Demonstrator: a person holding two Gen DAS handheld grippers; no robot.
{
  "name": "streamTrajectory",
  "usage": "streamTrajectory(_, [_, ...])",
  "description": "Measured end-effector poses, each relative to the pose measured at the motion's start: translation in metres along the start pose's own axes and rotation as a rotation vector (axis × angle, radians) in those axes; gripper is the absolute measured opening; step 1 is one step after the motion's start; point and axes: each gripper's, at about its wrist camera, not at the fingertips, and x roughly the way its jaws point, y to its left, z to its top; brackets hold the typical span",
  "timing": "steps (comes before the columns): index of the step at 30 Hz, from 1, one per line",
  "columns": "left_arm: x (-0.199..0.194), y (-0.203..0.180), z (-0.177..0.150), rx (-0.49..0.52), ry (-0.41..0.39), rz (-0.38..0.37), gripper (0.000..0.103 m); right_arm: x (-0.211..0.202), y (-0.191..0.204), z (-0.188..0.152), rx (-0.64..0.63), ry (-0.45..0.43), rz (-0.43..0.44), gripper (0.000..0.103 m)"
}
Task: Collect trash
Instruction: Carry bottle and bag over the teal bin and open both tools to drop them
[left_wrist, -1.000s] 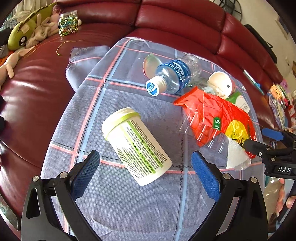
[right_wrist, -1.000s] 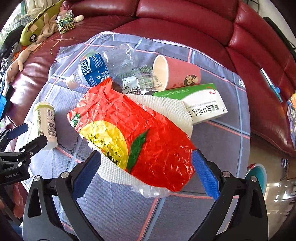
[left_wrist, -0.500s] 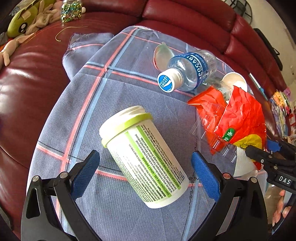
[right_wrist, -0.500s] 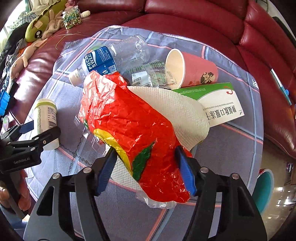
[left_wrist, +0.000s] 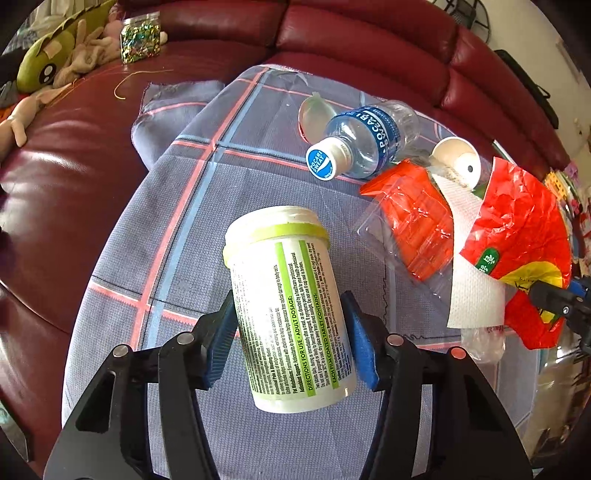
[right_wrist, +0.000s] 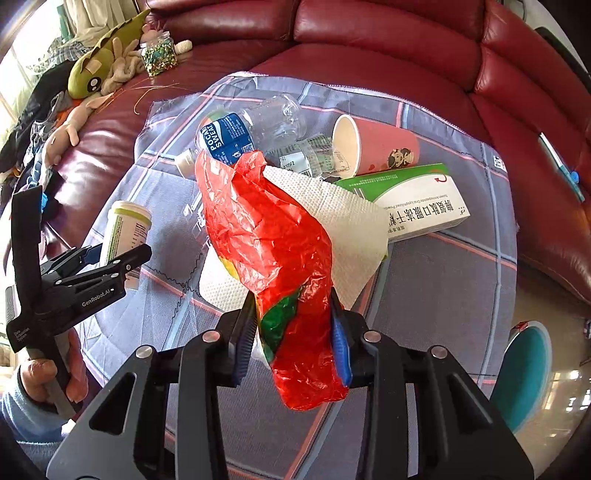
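Observation:
My left gripper (left_wrist: 290, 334) is shut on a white pill bottle (left_wrist: 288, 306) with a green label, held over the checked grey cloth (left_wrist: 184, 206). My right gripper (right_wrist: 293, 338) is shut on a crumpled red plastic bag (right_wrist: 269, 236), lifting it with a white paper towel (right_wrist: 340, 214) behind it. The bag also shows in the left wrist view (left_wrist: 517, 221). On the cloth lie a Pocari Sweat bottle (right_wrist: 229, 138), a pink paper cup (right_wrist: 376, 146), a green and white box (right_wrist: 417, 199) and a clear plastic wrapper (right_wrist: 310, 158).
The cloth lies on a dark red leather sofa (right_wrist: 369, 37). Plush toys (right_wrist: 96, 74) and a jar of coloured bits (right_wrist: 159, 55) sit at the far left. A clear orange-tinted tray (left_wrist: 417, 221) lies beside the bag. A teal stool (right_wrist: 528, 369) stands at the right.
Both grippers closed from open: the left one moved in and gripped the pill bottle, the right one pinched the red bag and raised it off the cloth.

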Motion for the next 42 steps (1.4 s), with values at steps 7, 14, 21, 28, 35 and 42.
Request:
streamTrajectory(7, [-0.038,-0.015,-0.005,0.051,-0.062,-0.016,0.056,-0.022,-0.018,-0.014,0.056,-0.043,-0.002,0.023])
streamTrajectory(14, [-0.072,-0.049,-0.003,0.122,-0.115,-0.064,0.056,-0.054,-0.036,-0.024,0.105,-0.114,-0.006,0.023])
streamTrajectory(21, [-0.087,-0.111,-0.007,0.250,-0.127,-0.144,0.056,-0.072,-0.082,-0.048,0.190,-0.145,-0.064,0.023])
streamTrajectory(28, [-0.079,-0.191,-0.017,0.394,-0.100,-0.211,0.056,-0.087,-0.144,-0.086,0.301,-0.160,-0.112,0.023])
streamTrajectory(35, [-0.066,-0.277,-0.032,0.569,-0.051,-0.288,0.056,-0.107,-0.223,-0.137,0.457,-0.187,-0.173,0.023])
streamTrajectory(42, [-0.037,-0.374,-0.060,0.732,0.032,-0.365,0.056,-0.116,-0.301,-0.202,0.635,-0.179,-0.233,0.023])
